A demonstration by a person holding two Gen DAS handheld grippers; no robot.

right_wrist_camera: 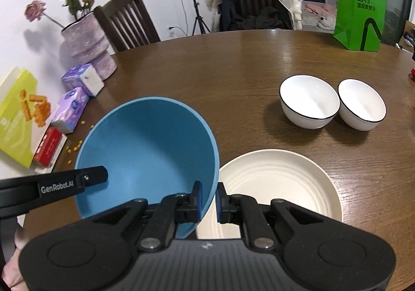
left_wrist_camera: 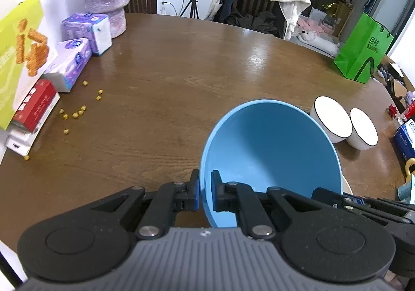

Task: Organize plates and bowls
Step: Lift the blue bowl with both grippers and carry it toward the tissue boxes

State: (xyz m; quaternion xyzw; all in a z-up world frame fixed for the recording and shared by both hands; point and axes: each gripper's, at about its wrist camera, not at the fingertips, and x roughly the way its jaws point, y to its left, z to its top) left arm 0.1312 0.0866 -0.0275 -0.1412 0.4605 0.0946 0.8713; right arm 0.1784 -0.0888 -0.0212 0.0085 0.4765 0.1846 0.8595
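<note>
Right wrist view: the right gripper (right_wrist_camera: 208,201) pinches the near right rim of the blue bowl (right_wrist_camera: 147,151), 1 finger inside and 1 outside; the left gripper (right_wrist_camera: 103,174) reaches in from the left edge, its tip at the opposite rim, so the bowl hangs between 2 grips, probably to keep so wide a bowl level while it is carried; it looks lifted clear of the desk (right_wrist_camera: 233,70), tilted toward the camera; just beside it, lower right, lies the cream plate (right_wrist_camera: 285,182); farther on, 2 white bowls (right_wrist_camera: 310,101) stand side by side, touching or nearly so, likely grouped already.

Left wrist view: the left gripper (left_wrist_camera: 205,193) is closed narrow on the bowl's (left_wrist_camera: 272,151) left rim, which the right view hardly shows; here the plate (left_wrist_camera: 347,187) is only a sliver behind the bowl, and the white bowls (left_wrist_camera: 333,119) show no depth; scattered yellow bits (left_wrist_camera: 77,112) lie far left.
</note>
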